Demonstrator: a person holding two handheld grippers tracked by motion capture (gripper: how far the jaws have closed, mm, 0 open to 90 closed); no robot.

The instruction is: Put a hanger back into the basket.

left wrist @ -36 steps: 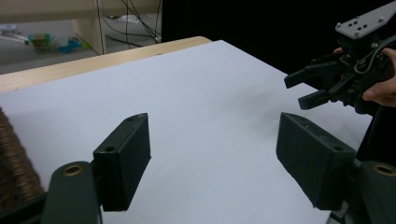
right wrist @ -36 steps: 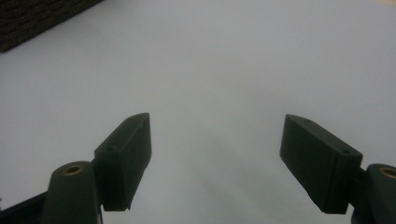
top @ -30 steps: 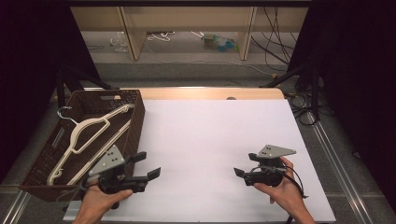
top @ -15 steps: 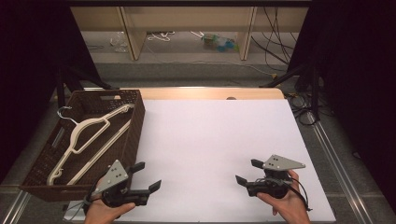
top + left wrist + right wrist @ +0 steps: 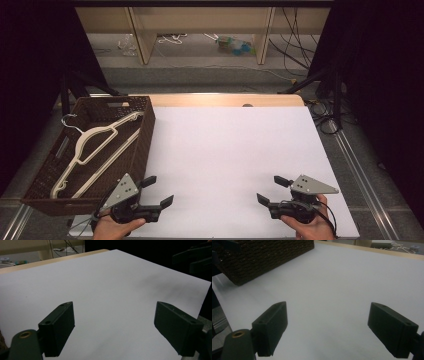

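Observation:
My left gripper (image 5: 159, 190) rests at the table's near left corner, just in front of a brown wicker basket (image 5: 143, 145). Its jaws stand wide open with nothing between them, and in the left gripper view (image 5: 115, 322) they frame bare white table (image 5: 100, 290). At the near right my right gripper (image 5: 270, 189) is held open too and points left across the table. The right gripper view (image 5: 327, 325) shows white surface between its jaws and the basket (image 5: 262, 257) at the upper left. Cream plastic hangers (image 5: 95, 145) lie in the basket.
The white table top (image 5: 230, 150) spreads between and beyond the two grippers. A wooden strip (image 5: 225, 100) runs along its far edge. Shelving and loose cables (image 5: 280, 60) stand on the floor behind. The other gripper (image 5: 192, 257) appears dark at the left gripper view's upper right.
Both hands have drawn back toward the table's near edge, with their grippers still open. The basket and hangers have not moved.

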